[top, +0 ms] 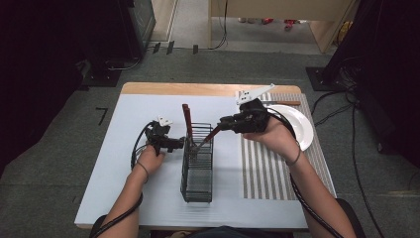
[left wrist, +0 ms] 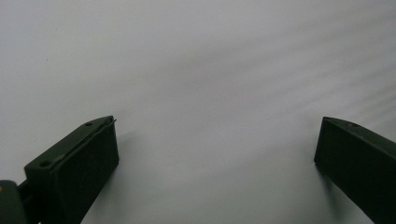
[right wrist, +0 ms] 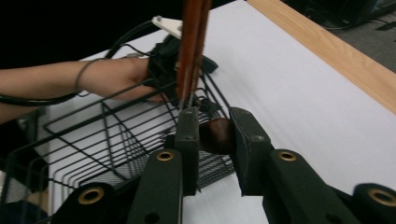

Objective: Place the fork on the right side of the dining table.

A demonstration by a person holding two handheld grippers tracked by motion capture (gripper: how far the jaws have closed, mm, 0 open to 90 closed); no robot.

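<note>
Brown-handled utensil point(right wrist: 215, 135) pinched by right gripper point(right wrist: 215, 140) over wire basket point(top: 198, 171), with left gripper point(left wrist: 215, 154) spread wide at basket's nine o'clock above white table point(left wrist: 210, 70).

L forearm comes in from the bottom-left, L hand point(top: 150, 159) wrapped round the left gripper point(top: 179, 144) near the table's mid-left; gripper points toward the R side, held low. Jaws stand wide apart w/ nothing between them, just above the table top. R forearm enters from the bottom-right, angled up and inward; R hand point(top: 275, 135) carries the right gripper point(top: 221, 125) higher, tilted down toward the L. Its jaws are clamped on a dark reddish-brown handle point(right wrist: 215, 135), grey plate on top.
</note>
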